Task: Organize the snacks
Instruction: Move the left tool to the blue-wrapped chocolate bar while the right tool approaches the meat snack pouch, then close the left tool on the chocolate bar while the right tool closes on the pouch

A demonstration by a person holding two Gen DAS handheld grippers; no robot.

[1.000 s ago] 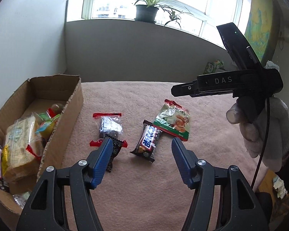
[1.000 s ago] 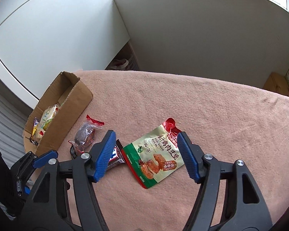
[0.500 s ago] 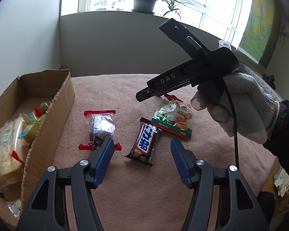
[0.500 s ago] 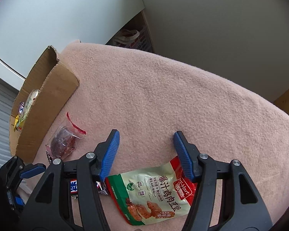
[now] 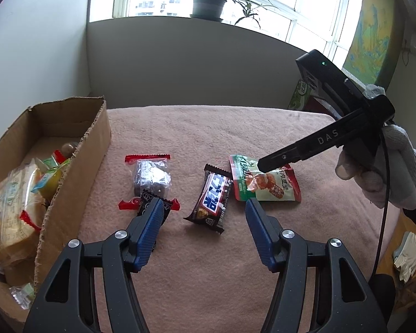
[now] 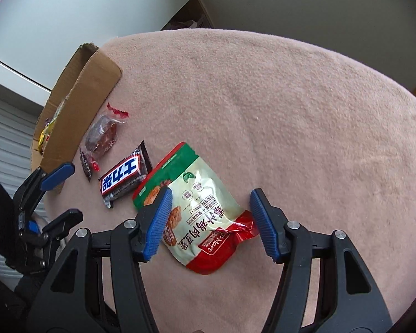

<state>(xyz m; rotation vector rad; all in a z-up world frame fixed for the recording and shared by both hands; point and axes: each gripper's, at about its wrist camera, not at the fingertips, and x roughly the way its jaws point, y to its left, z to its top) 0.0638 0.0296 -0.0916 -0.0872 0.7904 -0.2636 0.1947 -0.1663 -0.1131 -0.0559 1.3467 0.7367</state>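
"DAS" in pale letters on the black gripper arm point(image 5: 326, 139). Chinese characters, white on blue, on the dark brown chocolate bar wrapper point(image 6: 124, 178). Green-and-red foil snack pouch point(image 6: 205, 211) carries Chinese print too.

Bright window point(image 5: 263, 2), potted plant point(image 5: 209, 1) on sill, grey wall point(image 5: 180, 63), painting point(image 5: 371, 33) right

Cardboard box point(image 5: 69, 149) contents partly hidden, near end cropped

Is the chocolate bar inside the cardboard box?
No, the chocolate bar lies on the pink cloth, outside the cardboard box.
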